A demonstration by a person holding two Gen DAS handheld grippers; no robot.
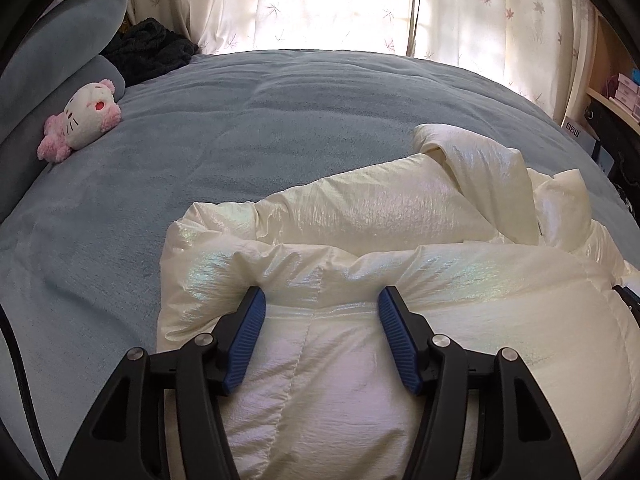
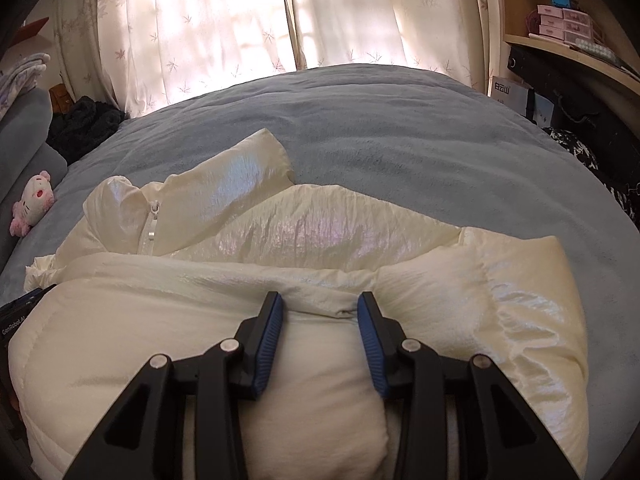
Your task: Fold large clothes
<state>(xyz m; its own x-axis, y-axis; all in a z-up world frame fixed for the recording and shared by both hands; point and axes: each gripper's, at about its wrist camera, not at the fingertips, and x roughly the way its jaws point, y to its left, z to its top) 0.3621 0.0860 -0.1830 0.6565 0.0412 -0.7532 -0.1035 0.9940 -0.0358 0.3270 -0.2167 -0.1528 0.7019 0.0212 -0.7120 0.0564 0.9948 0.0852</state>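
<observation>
Flanking white jacket (image 1: pixel 360 216) on blue bed (image 1: pixel 200 152): plush toy (image 1: pixel 86 114), dark garment (image 1: pixel 148 48).

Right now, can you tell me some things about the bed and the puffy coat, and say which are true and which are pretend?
1. The puffy coat is white. True.
2. The blanket on the bed is red. False, it is blue-grey.
3. A pink and white plush toy lies on the bed. True.
4. The curtains are pulled wide open. False, they are drawn across the window.
5. The coat's zipper shows in the right wrist view. True.
</observation>
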